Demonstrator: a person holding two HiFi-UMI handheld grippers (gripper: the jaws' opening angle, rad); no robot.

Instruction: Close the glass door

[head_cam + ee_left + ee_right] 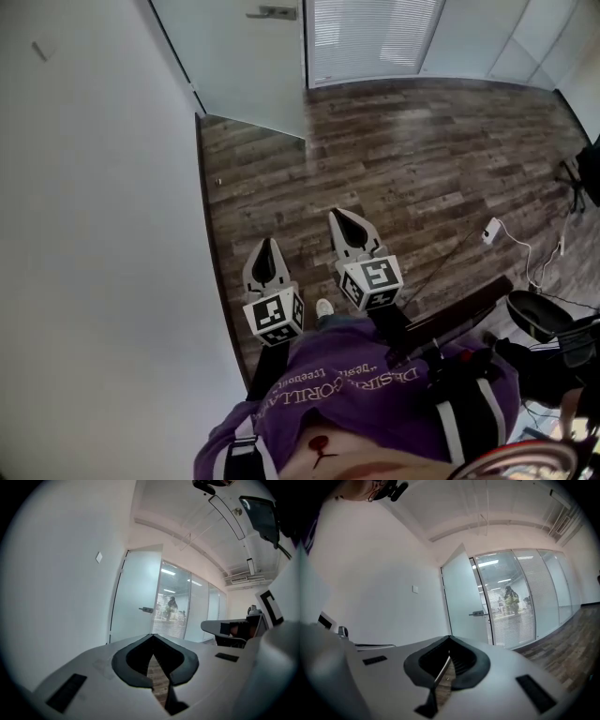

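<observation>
The frosted glass door (pixel 246 66) stands ajar at the far end of the room, with its metal handle (pixel 272 12) at the top of the head view. It also shows ahead in both gripper views: door (pixel 138 604) with handle (pixel 146 610), and door (pixel 461 602) with handle (pixel 477 613). My left gripper (pixel 267 244) is shut and holds nothing. It hangs over the wood floor near the white wall, well short of the door. My right gripper (pixel 335 216) is beside it, a little further forward, also shut and empty. Both point toward the door.
A white wall (pixel 94 234) runs along the left. A glass partition with blinds (pixel 370 37) stands right of the door. A white adapter (pixel 490 230) with cable lies on the wood floor (pixel 422 159) at right, near dark equipment (pixel 544 319).
</observation>
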